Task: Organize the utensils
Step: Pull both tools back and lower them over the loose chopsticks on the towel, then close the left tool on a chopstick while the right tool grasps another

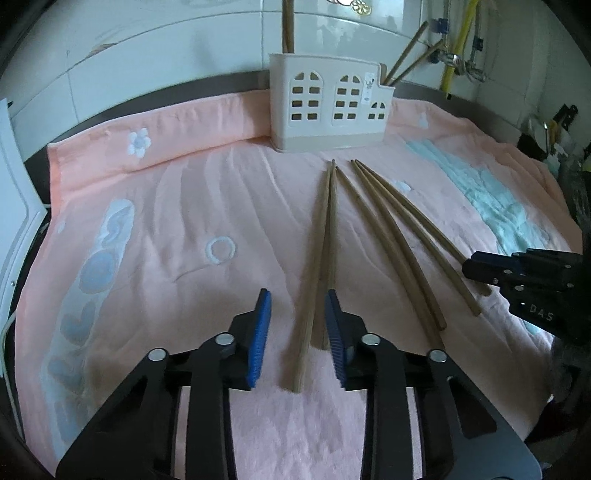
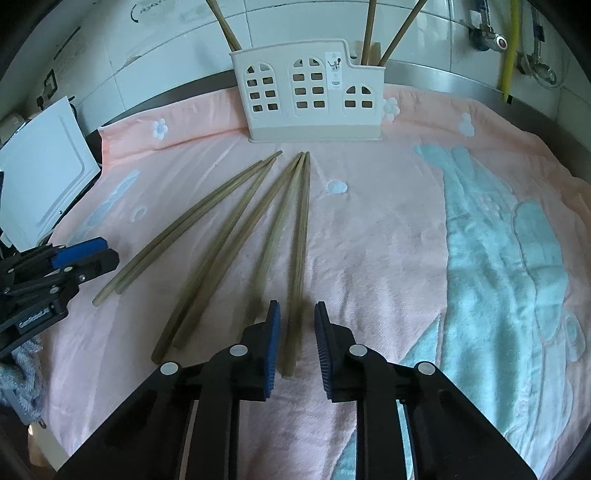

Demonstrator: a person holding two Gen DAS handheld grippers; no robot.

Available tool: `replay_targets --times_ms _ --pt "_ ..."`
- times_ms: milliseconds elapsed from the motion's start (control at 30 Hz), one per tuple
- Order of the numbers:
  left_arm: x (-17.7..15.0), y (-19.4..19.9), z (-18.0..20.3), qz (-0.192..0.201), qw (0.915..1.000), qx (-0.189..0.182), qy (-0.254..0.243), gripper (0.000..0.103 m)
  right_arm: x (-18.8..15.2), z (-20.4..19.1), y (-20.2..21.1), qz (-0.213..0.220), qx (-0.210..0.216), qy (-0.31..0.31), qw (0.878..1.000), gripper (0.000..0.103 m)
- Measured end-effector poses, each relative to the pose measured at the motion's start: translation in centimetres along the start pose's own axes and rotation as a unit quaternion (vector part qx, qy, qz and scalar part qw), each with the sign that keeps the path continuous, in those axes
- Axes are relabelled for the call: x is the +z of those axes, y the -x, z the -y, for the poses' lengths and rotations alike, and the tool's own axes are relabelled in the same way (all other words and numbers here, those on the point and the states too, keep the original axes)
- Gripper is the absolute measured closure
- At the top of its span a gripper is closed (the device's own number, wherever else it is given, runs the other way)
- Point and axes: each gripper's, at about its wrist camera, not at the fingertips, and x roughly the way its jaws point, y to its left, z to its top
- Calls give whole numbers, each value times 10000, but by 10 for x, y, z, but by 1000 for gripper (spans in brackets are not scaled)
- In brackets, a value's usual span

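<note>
I count six long brown wooden chopsticks point(image 1: 384, 236) lying in three pairs on the pink flower-patterned towel point(image 1: 184, 206), thin ends toward the cream plastic utensil holder with arched window cut-outs point(image 1: 327, 101). Three more chopsticks stand in the holder. My left gripper point(image 1: 297, 332) straddles the leftmost pair point(image 1: 321, 258), fingers apart, not pressing. My right gripper point(image 2: 297, 339) straddles the rightmost pair point(image 2: 295, 240), fingers narrowly apart, no clamp visible.

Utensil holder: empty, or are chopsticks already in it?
Not empty. The utensil holder stands upright on the towel, with chopsticks sticking out of its top at both ends.
</note>
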Motion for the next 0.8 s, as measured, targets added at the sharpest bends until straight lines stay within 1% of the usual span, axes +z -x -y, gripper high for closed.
replay_targets --times_ms 33,100,167,333,467,567,800 --pt "1 -2 1 -26 10000 -16 -30 80 1 1 -1 -6 5 6 10000 86" --pt "4 -7 2 -77 9999 -27 -73 84 1 2 -2 -12 5 13 10000 86" --pt "5 -12 3 -123 9998 -65 -107 89 2 2 -2 -11 13 18 10000 86" --pt "6 -22 6 -234 9995 -117 -174 90 2 2 -3 -15 7 21 10000 87" --pt "6 -30 5 -306 9993 -126 -163 93 3 2 -3 -12 2 29 10000 88" --pt "6 -32 2 -321 9993 -123 -138 93 4 3 -4 -15 -6 38 10000 90" --pt "6 -33 3 -336 9994 -74 -106 92 4 1 -5 -7 -36 64 10000 90"
